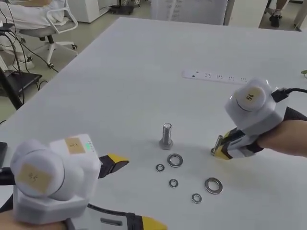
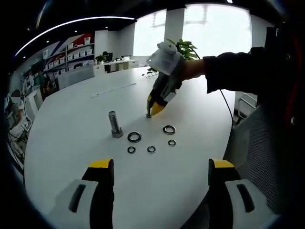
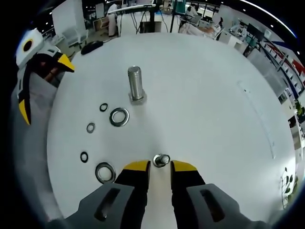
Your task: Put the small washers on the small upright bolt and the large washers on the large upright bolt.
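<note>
Right gripper (image 3: pixel 160 165): jaws nearly together, with the small bolt (image 3: pixel 161 160) upright at their tips. I cannot tell whether they pinch it. Left gripper (image 2: pixel 161 164): jaws wide apart above the white table (image 1: pixel 120 86). The large bolt (image 1: pixel 166 135) stands upright, well apart from the small one. Two large washers (image 1: pixel 175 160) and three small washers (image 1: pixel 173 183) lie flat between them (none threaded on either). A power strip (image 1: pixel 216 76) lies beyond.
</note>
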Available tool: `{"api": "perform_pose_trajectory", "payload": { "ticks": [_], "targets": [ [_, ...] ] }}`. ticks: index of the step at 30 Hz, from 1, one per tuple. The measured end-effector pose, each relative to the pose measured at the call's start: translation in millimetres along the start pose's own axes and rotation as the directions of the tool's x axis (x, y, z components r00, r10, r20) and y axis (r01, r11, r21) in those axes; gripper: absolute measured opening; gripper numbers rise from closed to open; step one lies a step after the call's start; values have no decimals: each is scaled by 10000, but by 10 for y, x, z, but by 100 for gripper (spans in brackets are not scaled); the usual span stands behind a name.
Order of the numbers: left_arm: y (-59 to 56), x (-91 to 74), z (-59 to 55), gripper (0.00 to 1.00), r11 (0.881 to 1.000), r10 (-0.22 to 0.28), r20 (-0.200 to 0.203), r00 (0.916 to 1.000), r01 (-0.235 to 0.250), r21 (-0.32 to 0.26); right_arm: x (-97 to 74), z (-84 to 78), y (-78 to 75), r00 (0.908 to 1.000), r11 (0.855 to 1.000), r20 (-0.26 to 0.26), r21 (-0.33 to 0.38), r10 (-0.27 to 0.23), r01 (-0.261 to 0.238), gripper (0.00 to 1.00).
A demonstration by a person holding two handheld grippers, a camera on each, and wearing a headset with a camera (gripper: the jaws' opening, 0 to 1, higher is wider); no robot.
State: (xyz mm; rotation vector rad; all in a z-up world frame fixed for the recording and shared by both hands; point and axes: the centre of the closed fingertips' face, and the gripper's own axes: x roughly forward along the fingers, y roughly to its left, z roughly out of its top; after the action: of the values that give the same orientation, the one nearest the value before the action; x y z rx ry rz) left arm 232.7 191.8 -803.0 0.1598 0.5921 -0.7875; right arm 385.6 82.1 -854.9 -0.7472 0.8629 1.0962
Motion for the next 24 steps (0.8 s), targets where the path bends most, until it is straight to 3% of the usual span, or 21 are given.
{"api": "perform_pose_trajectory", "payload": {
  "ticks": [8, 24],
  "targets": [
    [4, -4, -8, 81, 10000, 28, 6, 10000, -28, -14, -8, 34, -18, 9999, 9998, 83, -207, -69, 71, 11],
    [-4, -2, -12, 81, 10000, 21, 9, 10000, -21, 1, -52, -62, 23, 9996, 9998, -210, 63, 171, -170, 9]
  ]
}}
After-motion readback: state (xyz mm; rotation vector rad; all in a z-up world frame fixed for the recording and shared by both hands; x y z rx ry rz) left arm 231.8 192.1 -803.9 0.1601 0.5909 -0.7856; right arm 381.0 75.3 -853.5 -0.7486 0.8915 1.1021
